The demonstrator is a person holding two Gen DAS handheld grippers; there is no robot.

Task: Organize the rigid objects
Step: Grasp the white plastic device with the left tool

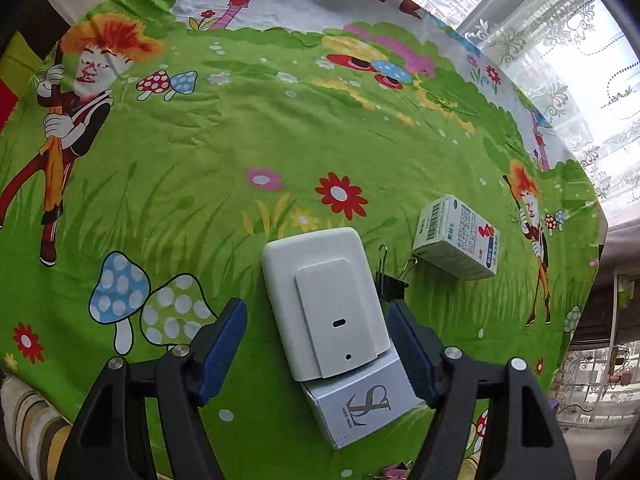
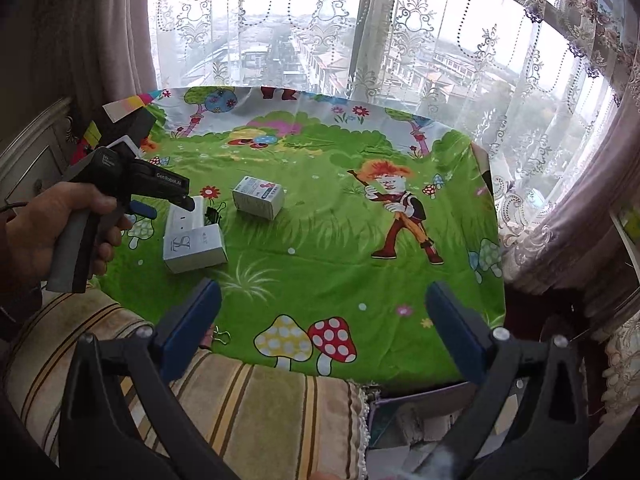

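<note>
Your left gripper (image 1: 316, 352) stands wide open, empty, straddling the white plastic device (image 1: 324, 300) stacked on the grey carton (image 1: 360, 404) — stiff, light, smooth; pinch its long sides. Right gripper (image 2: 320, 328) also gapes empty.

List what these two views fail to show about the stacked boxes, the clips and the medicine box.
- White plastic case covers most of the grey logo box in the left wrist view; the contact between them is hidden.
- Black binder clip: partly behind the case and the left gripper finger.
- Pink clip: cut off by the bottom edge.
- Medicine box: print too small in the right wrist view.
</note>
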